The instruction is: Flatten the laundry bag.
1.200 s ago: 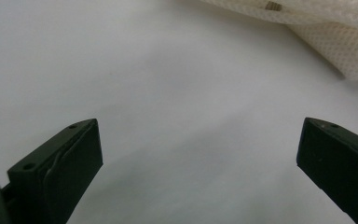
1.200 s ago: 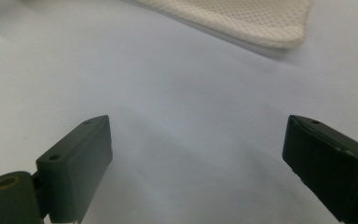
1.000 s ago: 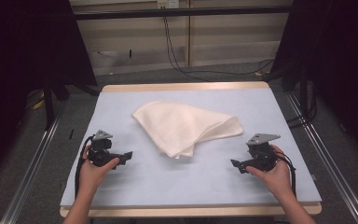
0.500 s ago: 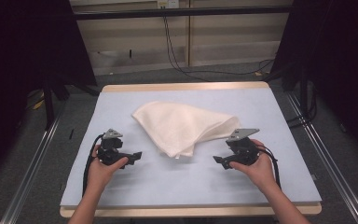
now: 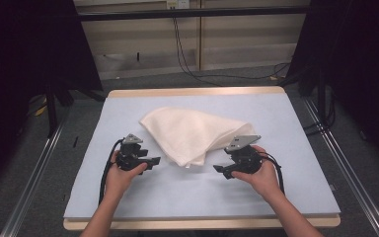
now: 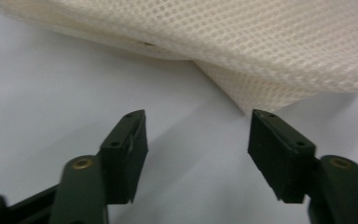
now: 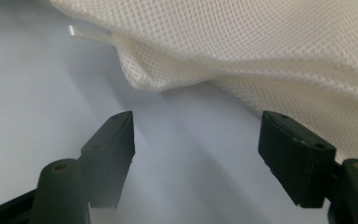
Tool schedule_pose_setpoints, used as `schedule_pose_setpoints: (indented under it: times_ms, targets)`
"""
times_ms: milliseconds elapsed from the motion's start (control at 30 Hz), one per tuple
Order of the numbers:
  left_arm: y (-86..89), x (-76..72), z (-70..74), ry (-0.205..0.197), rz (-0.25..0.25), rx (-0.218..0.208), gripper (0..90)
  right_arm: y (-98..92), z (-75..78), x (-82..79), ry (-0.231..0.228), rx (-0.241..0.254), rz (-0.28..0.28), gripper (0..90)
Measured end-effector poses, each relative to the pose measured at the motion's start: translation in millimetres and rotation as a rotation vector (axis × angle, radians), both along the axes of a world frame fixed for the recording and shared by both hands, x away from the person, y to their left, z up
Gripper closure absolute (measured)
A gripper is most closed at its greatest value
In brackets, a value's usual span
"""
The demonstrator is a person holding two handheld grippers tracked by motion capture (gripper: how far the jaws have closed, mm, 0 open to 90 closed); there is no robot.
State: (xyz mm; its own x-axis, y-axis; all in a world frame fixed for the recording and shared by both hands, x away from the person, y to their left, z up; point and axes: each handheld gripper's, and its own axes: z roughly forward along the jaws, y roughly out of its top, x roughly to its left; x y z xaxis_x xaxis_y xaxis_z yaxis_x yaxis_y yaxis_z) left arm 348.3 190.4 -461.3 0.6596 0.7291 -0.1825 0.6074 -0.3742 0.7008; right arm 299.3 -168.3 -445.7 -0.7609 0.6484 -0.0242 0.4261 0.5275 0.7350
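A cream mesh cloth (image 5: pixel 192 133) lies loosely folded on the middle of the pale blue mat (image 5: pixel 296 143). My left gripper (image 5: pixel 154 161) sits low on the mat just left of the cloth's near corner, pointing right at it. Its jaws have just been closing, are still apart, and hold nothing; in the left gripper view the cloth's folded edge (image 6: pixel 242 88) lies just beyond the left gripper (image 6: pixel 196 135). My right gripper (image 5: pixel 218 169) points left at the cloth's near right edge. Its jaws have also just been closing slightly and stand wide with nothing between; the mesh cloth (image 7: pixel 242 51) lies just ahead of the right gripper (image 7: pixel 196 140).
The mat covers a wooden table (image 5: pixel 197 92) with metal rails (image 5: pixel 345 158) along both sides. Cables (image 5: pixel 187 59) hang against the back wall. Bare mat lies in front of the cloth and to either side.
Both hands have moved inward across the mat toward the cloth, the left one rightward and the right one leftward. The cloth has not moved.
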Motion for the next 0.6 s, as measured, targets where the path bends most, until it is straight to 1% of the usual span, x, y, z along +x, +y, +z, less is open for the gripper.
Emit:
schedule_pose_setpoints:
  times_ms: [33,100,133,167,200,233,267,333,400,433,467,533,567,600]
  targets:
    - [-1.9,0.4,0.0,0.0,-0.005,-0.005,41.1,1.9,0.8,0.6,-0.001,0.006,0.007,26.9]
    - [-6.8,1.1,0.5,-0.005,-0.017,0.0,44.2,6.1,2.1,1.6,-0.003,0.003,0.026,26.4]
    - [-10.1,1.5,0.8,-0.004,-0.021,-0.01,44.7,8.7,2.4,2.2,-0.002,0.007,0.033,25.6]
    - [-12.1,2.2,1.2,-0.004,-0.031,-0.009,44.9,12.2,2.7,2.7,-0.006,-0.004,0.034,25.1]
    - [-15.5,2.4,1.3,-0.003,-0.032,-0.02,45.4,16.8,3.2,3.9,-0.003,-0.007,0.059,25.2]
    - [-16.3,3.4,2.2,-0.004,-0.042,-0.008,45.4,16.8,3.2,3.9,-0.003,-0.007,0.059,25.2]
    - [-20.6,3.9,2.7,-0.002,-0.041,-0.029,45.4,18.7,3.4,4.3,-0.009,-0.011,0.062,25.4]
    - [-24.3,4.3,3.6,-0.007,-0.043,-0.04,46.0,24.3,3.0,5.9,-0.006,-0.001,0.075,26.2]
    - [-27.4,4.6,4.7,-0.004,-0.059,-0.037,46.0,28.5,2.2,5.8,-0.007,0.0,0.083,28.8]
    - [-28.6,4.9,4.7,-0.006,-0.061,-0.044,46.2,31.0,1.3,5.8,0.001,0.007,0.099,30.4]
    - [-30.6,5.5,4.6,-0.006,-0.059,-0.05,47.0,35.6,-1.1,5.9,-0.004,0.004,0.118,34.0]
    - [-31.0,5.8,4.8,-0.011,-0.059,-0.053,47.4,37.3,-2.1,5.9,-0.012,-0.004,0.128,35.6]
    - [-31.1,5.9,5.3,-0.014,-0.059,-0.05,47.8,40.0,-3.5,6.0,-0.011,-0.009,0.138,36.6]
    - [-31.7,6.1,5.4,-0.012,-0.053,-0.057,47.9,42.0,-4.3,6.0,-0.008,-0.014,0.139,37.6]
